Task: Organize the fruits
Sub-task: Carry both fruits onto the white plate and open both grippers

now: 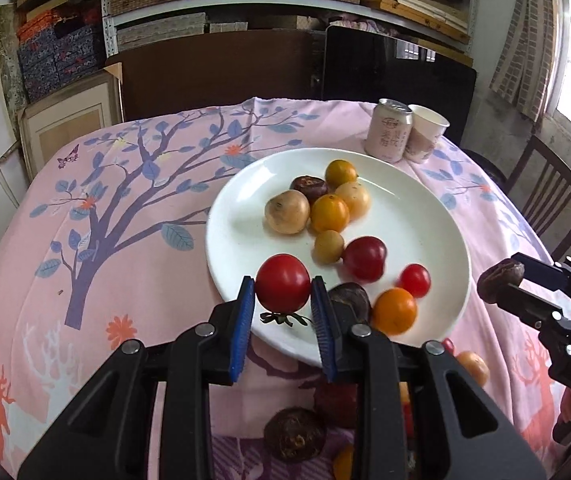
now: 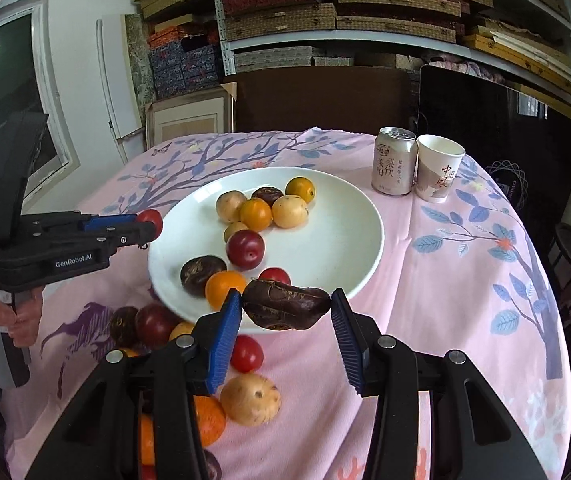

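Observation:
A white plate [image 1: 425, 216] [image 2: 337, 240] on the pink tablecloth holds several small fruits: orange, tan, red and dark brown. My left gripper [image 1: 283, 300] is shut on a red tomato [image 1: 282, 282] with its green stem down, over the plate's near left rim; it also shows in the right wrist view [image 2: 150, 219]. My right gripper [image 2: 286, 312] is shut on a dark brown wrinkled fruit [image 2: 285, 305], held just over the plate's near rim; it shows at the right in the left wrist view [image 1: 500, 281].
Loose fruits lie on the cloth near the plate's front: a tan fruit [image 2: 250, 399], a red tomato [image 2: 246, 353], an orange [image 2: 207, 420], a brown fruit [image 1: 295, 434]. A drink can [image 2: 393, 161] and paper cup [image 2: 439, 168] stand behind the plate. Shelves and a chair lie beyond.

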The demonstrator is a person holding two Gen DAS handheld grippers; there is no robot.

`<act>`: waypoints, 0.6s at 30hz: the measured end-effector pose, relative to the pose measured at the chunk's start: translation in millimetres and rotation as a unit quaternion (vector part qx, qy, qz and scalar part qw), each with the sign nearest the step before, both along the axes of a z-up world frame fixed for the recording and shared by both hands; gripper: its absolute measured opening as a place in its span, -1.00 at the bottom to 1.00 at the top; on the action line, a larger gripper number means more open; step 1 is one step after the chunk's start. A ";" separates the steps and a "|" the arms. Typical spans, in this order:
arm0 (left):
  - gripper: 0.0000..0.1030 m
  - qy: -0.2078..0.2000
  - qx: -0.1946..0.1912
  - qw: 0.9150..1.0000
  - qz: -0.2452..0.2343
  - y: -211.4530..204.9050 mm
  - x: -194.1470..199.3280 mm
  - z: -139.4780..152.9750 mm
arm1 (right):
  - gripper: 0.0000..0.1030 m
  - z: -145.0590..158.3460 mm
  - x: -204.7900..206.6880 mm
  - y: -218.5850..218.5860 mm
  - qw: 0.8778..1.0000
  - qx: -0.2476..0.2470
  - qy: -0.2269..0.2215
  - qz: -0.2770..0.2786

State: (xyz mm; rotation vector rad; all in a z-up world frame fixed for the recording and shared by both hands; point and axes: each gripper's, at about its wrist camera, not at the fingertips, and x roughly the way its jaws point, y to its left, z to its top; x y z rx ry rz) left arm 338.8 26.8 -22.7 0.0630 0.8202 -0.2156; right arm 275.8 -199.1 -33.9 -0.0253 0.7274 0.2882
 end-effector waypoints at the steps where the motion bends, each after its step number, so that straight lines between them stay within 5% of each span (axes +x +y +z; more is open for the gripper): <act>1: -0.45 0.004 -0.002 1.000 0.011 2.4 8.5 -2.1 | -0.09 -2.3 9.5 1.3 1.000 -0.002 0.004 -0.003; 6: -0.45 0.010 -0.045 0.998 0.033 15.5 31.1 -4.8 | -0.09 -11.1 46.1 6.6 1.000 0.011 0.019 -0.004; 12: -0.45 -0.005 -0.015 0.999 0.043 11.1 40.7 -5.2 | -0.09 -18.3 76.5 18.1 0.999 0.005 0.031 0.008; 18: -0.45 0.016 -0.050 0.998 0.021 10.1 50.8 -15.3 | -0.06 -28.4 87.0 24.1 0.998 -0.014 0.057 0.026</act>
